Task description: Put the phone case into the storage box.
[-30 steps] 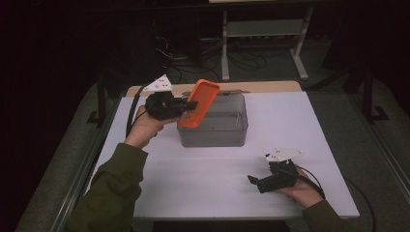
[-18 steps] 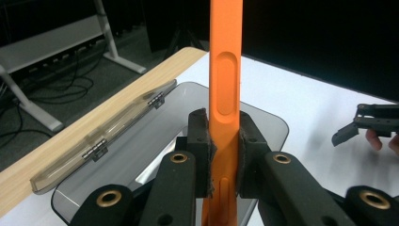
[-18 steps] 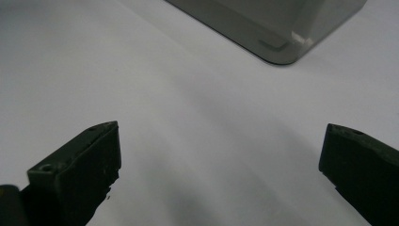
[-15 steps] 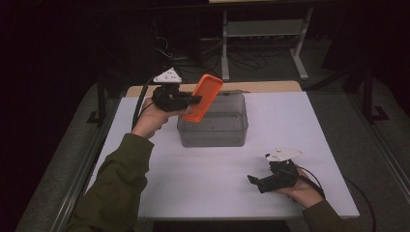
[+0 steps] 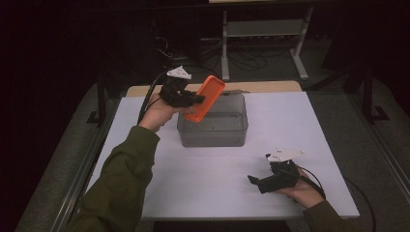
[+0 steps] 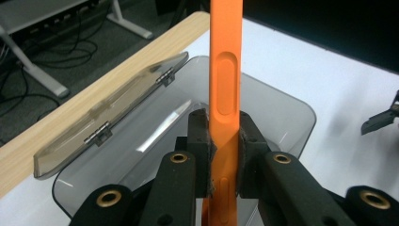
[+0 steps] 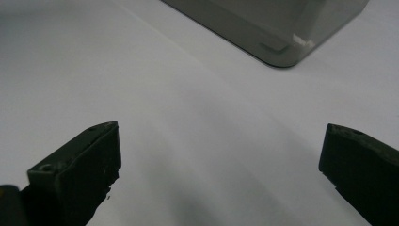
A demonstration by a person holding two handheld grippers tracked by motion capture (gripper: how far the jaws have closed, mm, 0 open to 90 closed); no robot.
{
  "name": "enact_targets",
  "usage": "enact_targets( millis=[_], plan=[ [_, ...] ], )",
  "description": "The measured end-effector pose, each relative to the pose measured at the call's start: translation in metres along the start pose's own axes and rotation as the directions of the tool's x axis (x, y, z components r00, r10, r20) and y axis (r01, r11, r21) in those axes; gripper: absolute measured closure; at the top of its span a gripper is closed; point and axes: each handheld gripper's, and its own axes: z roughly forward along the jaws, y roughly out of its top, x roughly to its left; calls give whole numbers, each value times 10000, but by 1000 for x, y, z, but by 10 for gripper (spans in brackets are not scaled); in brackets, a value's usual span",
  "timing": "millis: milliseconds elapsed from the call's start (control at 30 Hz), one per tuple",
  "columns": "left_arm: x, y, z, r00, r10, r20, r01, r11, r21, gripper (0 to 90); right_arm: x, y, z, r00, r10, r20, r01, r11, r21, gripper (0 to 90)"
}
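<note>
The orange phone case [image 5: 206, 98] is in my left gripper [image 5: 196, 100], pinched across its thin edge, and it hangs tilted over the left end of the open smoky-grey plastic box [image 5: 212, 126]. In my left gripper view the case [image 6: 226, 84] runs straight up between the pads, side-button bumps facing me, with the box interior [image 6: 263, 117] right below and its hinged lid [image 6: 117, 106] laid flat open toward the wooden strip [image 6: 56, 127] at the far edge of the table.

This thing reads as light and rubbery, I'd say: a soft shell that can flex or twist if squeezed hard, and I can see it bending slightly where the pads bite. Grippy rather than slick, so a slip is unlikely. The hold sits low on one long side, near the end, so the free length can wag; a grip nearer the middle of the long edge would steady it. No fragility worry, a drop into the box would do it no harm.

My right gripper [image 5: 263, 182] rests low on the white tabletop [image 5: 319, 125], well apart from the box, jaws spread wide with nothing between them; from its own view one corner of the box [image 7: 282, 47] sits ahead.

Next, I reckon, lower the case into the box and let go.
</note>
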Motion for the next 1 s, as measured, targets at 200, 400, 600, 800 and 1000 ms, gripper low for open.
enact_targets(
  millis=[200,400,600,800,1000],
  plan=[
    [4,-1,6,9999,-102,-130,108,9989,457,791,0,0,0,10000,-22,-10,22,10000,-5,0],
    [8,-4,11,9996,-167,-214,185,9959,888,791,1,0,0,10000,-21,5,21,10000,22,0],
    [11,-7,16,9992,-286,-263,317,9916,1250,791,1,0,0,10000,-26,9,26,10000,23,0],
    [13,-8,23,9989,-375,-297,417,9865,1583,791,2,0,0,10000,-2,-14,2,10000,39,0],
    [14,-10,32,9982,-475,-376,539,9796,1938,791,1,0,0,10000,-14,-5,14,10000,39,0]
  ],
)
